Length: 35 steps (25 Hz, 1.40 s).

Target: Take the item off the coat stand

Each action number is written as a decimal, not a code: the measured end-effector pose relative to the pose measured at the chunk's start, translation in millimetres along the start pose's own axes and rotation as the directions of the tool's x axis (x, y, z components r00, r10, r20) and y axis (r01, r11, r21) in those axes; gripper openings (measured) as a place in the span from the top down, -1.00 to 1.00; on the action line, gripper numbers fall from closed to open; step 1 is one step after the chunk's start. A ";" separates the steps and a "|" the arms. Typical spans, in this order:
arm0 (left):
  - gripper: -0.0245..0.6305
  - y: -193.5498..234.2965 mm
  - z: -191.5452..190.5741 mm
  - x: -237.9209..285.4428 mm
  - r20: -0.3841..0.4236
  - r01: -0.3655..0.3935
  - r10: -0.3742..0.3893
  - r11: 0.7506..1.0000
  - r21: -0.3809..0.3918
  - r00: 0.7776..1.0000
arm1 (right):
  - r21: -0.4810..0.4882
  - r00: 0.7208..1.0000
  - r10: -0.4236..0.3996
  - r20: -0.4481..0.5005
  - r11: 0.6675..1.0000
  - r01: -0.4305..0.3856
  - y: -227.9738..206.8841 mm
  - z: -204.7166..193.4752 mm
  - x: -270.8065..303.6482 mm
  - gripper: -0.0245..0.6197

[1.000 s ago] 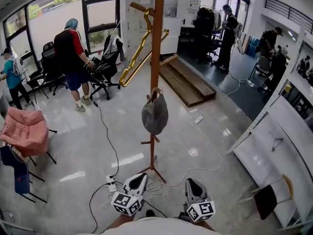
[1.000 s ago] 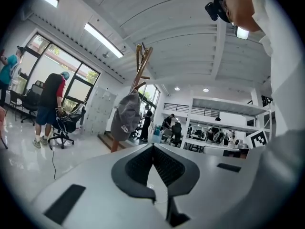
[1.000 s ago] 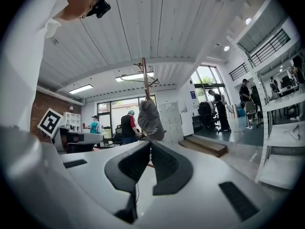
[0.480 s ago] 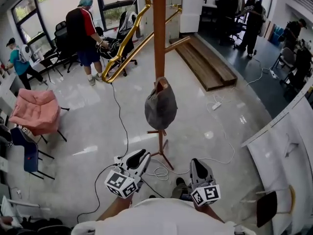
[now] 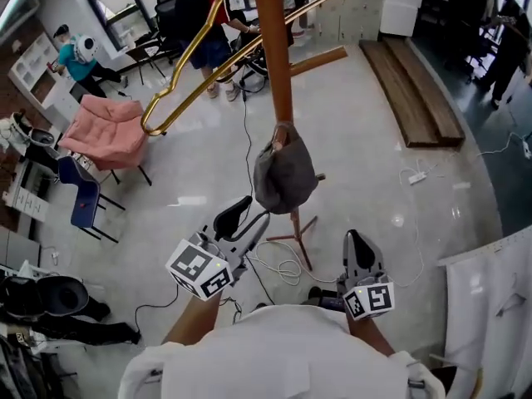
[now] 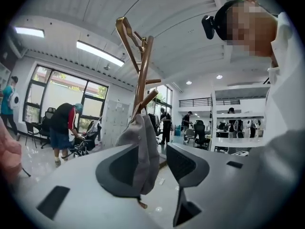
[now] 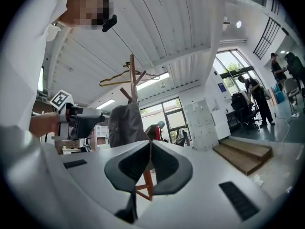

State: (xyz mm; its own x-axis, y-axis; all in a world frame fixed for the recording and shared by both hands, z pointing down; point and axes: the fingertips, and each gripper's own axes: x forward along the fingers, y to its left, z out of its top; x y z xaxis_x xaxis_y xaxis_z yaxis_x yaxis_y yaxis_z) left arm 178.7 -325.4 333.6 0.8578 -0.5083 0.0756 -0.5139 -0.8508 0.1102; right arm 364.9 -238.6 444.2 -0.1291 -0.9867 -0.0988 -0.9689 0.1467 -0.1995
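Note:
A grey cap hangs from a peg on the brown wooden coat stand. My left gripper is raised to the cap's lower left edge, and its jaws are opening. In the left gripper view the cap hangs in the gap of the left gripper, against the left jaw, and the pads do not press on it. My right gripper stays low at the right, shut and empty. The right gripper view shows its tips touching, with the cap beyond them.
A gold hanger slants from the top of the stand. Cables lie by the stand's foot. A pink chair and a blue chair stand at the left, with a wooden platform at the back right. People work further back.
I have come closer to the stand. My left gripper has risen to the cap and its jaws have spread from shut to wide apart. The right gripper has stayed low and shut.

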 end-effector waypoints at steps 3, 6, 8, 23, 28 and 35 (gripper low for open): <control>0.36 7.0 14.4 16.8 -0.004 -0.070 0.070 0.997 0.014 0.998 | 0.023 0.998 0.054 -0.011 0.998 -0.054 -17.8 -4.2 12.0 0.84; 0.36 14.7 10.1 34.2 -0.029 -0.114 0.115 0.993 0.045 0.993 | 0.054 0.996 0.082 -0.020 0.995 -0.081 -34.8 -12.1 16.7 0.84; 0.36 21.2 -1.5 42.6 -0.058 -0.137 0.139 0.990 0.041 0.989 | 0.072 0.995 0.098 -0.030 0.993 -0.095 -41.3 -22.4 20.1 0.84; 0.85 50.0 -27.2 41.6 -0.020 -0.259 0.259 0.966 0.018 0.966 | 0.132 0.977 0.196 -0.088 0.974 -0.183 -49.2 -70.1 36.2 0.84; 0.85 49.0 -21.7 36.6 0.002 -0.249 0.249 0.969 0.008 0.969 | 0.140 0.971 0.215 -0.105 0.970 -0.199 -44.0 -77.9 37.9 0.84; 0.86 43.7 2.2 18.8 0.038 -0.251 0.252 0.968 -0.012 0.967 | 0.149 0.963 0.247 -0.112 0.962 -0.229 -24.7 -78.2 39.8 0.84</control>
State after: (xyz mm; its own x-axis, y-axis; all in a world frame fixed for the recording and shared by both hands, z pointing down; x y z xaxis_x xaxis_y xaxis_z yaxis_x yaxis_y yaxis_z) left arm 172.4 -372.4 337.7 0.7006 -0.7108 0.0632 -0.7131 -0.6940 0.0992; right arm 367.2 -286.9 521.4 -0.3868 -0.9215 -0.0354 -0.8708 0.3777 -0.3147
